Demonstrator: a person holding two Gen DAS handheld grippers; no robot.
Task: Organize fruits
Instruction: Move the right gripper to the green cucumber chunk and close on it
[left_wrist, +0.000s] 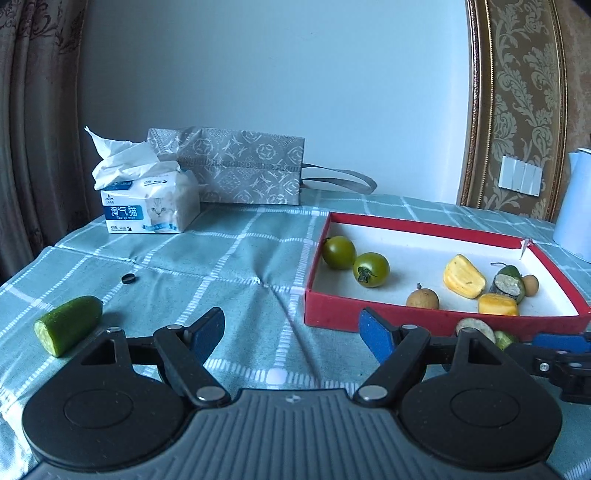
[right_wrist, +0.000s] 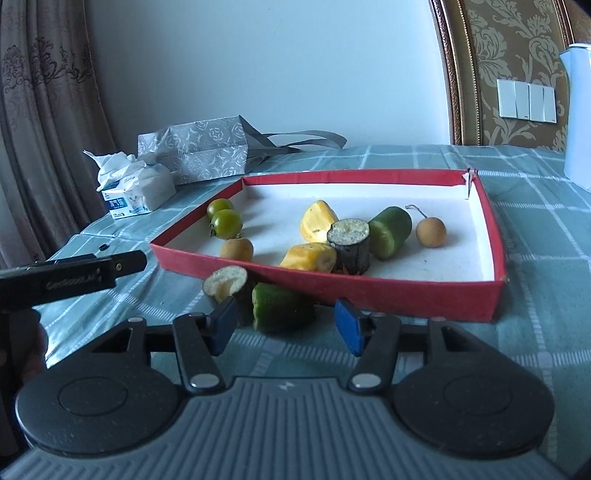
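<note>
A red tray (right_wrist: 369, 291) with a white floor holds two green tomatoes (right_wrist: 225, 223), yellow fruit pieces (right_wrist: 317, 219), longans (right_wrist: 430, 231), a dark-skinned piece (right_wrist: 351, 243) and a cucumber chunk (right_wrist: 389, 232). Outside its near wall lie a green cucumber piece (right_wrist: 280, 308) and a dark piece with a pale cut face (right_wrist: 227, 282). My right gripper (right_wrist: 286, 325) is open, and the cucumber piece lies between its fingertips without touching the pads. My left gripper (left_wrist: 291, 332) is open and holds nothing. Another cucumber piece (left_wrist: 68, 325) lies to its left on the cloth.
On the checked green tablecloth (left_wrist: 229, 258), a tissue pack (left_wrist: 151, 206) and a grey patterned bag (left_wrist: 243, 170) stand at the back left. A small black ring (left_wrist: 128, 278) lies on the cloth. A white kettle (left_wrist: 576, 206) stands behind the tray on the right.
</note>
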